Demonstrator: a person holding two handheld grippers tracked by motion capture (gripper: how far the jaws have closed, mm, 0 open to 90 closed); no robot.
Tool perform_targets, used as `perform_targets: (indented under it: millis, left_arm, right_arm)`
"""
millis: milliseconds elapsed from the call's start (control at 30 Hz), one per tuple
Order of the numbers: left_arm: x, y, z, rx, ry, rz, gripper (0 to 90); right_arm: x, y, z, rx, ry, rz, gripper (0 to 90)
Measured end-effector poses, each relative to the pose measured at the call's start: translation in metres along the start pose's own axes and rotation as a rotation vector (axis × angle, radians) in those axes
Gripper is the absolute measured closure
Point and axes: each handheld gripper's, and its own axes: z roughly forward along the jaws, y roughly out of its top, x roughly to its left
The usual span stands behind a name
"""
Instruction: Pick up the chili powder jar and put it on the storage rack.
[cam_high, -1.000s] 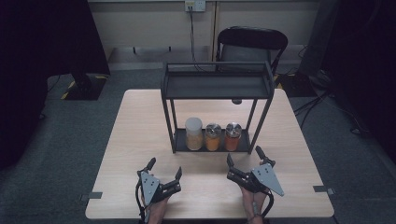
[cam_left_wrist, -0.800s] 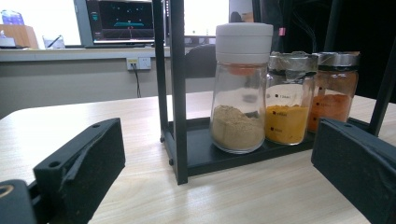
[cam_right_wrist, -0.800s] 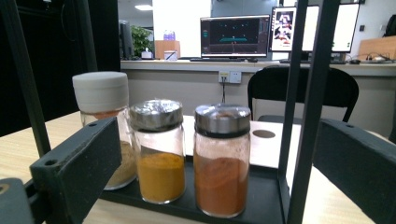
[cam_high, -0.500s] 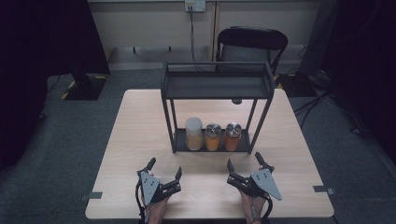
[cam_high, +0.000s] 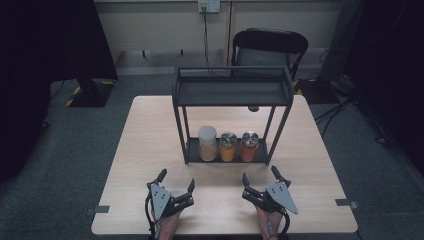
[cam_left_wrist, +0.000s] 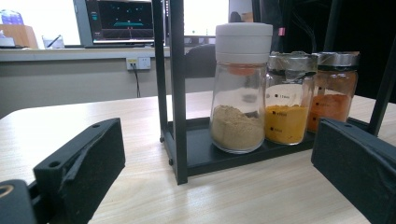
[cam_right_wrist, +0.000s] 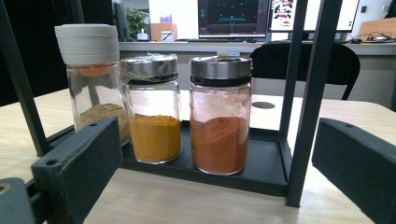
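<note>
Grippers first, seen from the high view: your left gripper (cam_high: 176, 181) sits near the near edge of the table (cam_high: 150, 130), on the left, with its jaws spread wide and nothing between them. Your right gripper (cam_high: 260, 179) sits near the same edge on the right, jaws spread wide too, holding nothing. A black rack (cam_high: 232, 92) stands in the middle of the table, farther away than both grippers. Three jars stand in a row on its bottom shelf. A black chair (cam_high: 270, 47) waits at the far side.

From the left gripper view, your two black jaws are far apart and touch no jar. Past them stands the white-capped jar (cam_left_wrist: 239, 88) with tan powder. To its right is the yellow jar (cam_left_wrist: 287, 98), then the red-orange jar (cam_left_wrist: 334, 88).

From the right gripper view, your jaws are wide apart and hold nothing. The red-orange jar (cam_right_wrist: 219, 114) stands between them, farther off, on the shelf. The yellow jar (cam_right_wrist: 153, 109) is just to its left, and the white-capped jar (cam_right_wrist: 91, 74) is left of that.
</note>
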Motion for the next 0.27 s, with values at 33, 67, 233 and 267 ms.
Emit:
perform_targets:
  millis: [33,67,233,267]
  left_arm:
    - [0.0000,-0.0001,0.0000,0.000,0.000,0.000,2.2]
    - [0.0000,-0.0001,0.0000,-0.001,0.000,0.000,2.2]
    - [-0.0003,-0.0001,0.0000,0.000,0.002,-0.002,2.2]
    - [-0.0004,-0.0001,0.0000,-0.001,0.002,-0.001,2.2]
  right_arm:
    - [-0.0003,0.0003,0.0003,0.006,0.001,0.000,0.8]
    - [-0.0008,0.0003,0.0005,0.009,0.002,0.004,0.8]
    - [-0.0008,-0.0005,0.0000,0.005,0.001,0.006,0.8]
    - [-0.0007,-0.0003,0.0001,0.007,0.001,0.008,0.8]
